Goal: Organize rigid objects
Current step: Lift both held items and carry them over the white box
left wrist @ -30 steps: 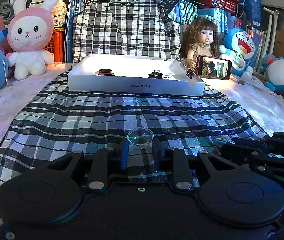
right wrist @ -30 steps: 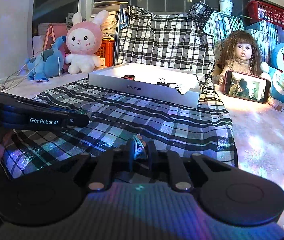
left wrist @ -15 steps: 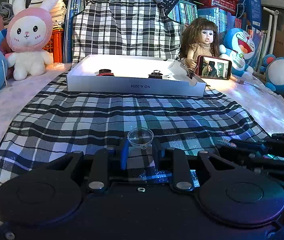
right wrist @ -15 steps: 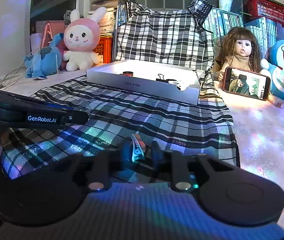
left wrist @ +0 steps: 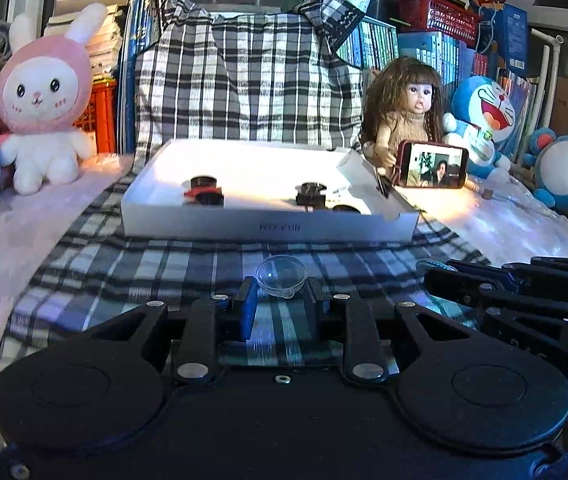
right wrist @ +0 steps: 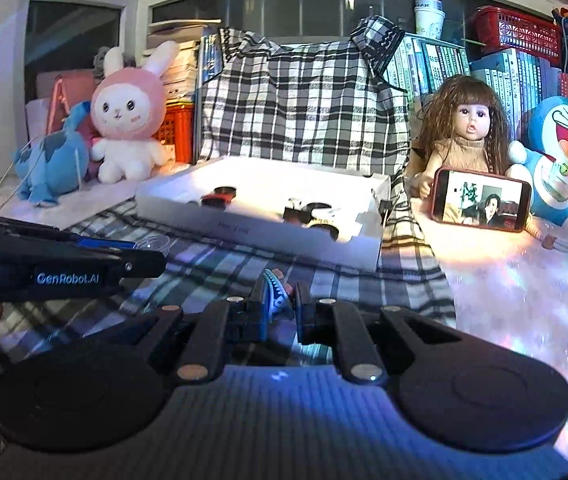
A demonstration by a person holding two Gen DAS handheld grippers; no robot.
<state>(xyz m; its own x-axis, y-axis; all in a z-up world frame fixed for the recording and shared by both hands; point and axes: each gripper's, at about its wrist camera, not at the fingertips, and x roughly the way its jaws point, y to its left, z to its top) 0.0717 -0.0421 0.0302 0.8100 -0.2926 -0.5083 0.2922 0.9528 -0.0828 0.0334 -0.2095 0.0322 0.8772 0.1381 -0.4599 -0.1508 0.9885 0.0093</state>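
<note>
Above the plaid cloth (left wrist: 132,264), you are carrying both pieces toward the white box (left wrist: 268,222). Your left gripper (left wrist: 280,300) is pinching the clear suction cup (left wrist: 281,276) with its jaws narrowly parted; your right gripper (right wrist: 280,308) is clamping the small shark clip (right wrist: 275,294). Next, I judge, you are needing to clear the box's near wall before releasing.

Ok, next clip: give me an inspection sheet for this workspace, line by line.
Surface: plaid cloth over a pale tabletop.
Job's things: clear suction cup and shark clip, both held; white box holding dark small items.
Clutter: phone propped on a doll.
Grippers: left tongs shut on the suction cup; right tongs shut on the shark clip.
Cables: thin wires by the blue plush.
Surroundings: pink bunny, books, red baskets.
</note>
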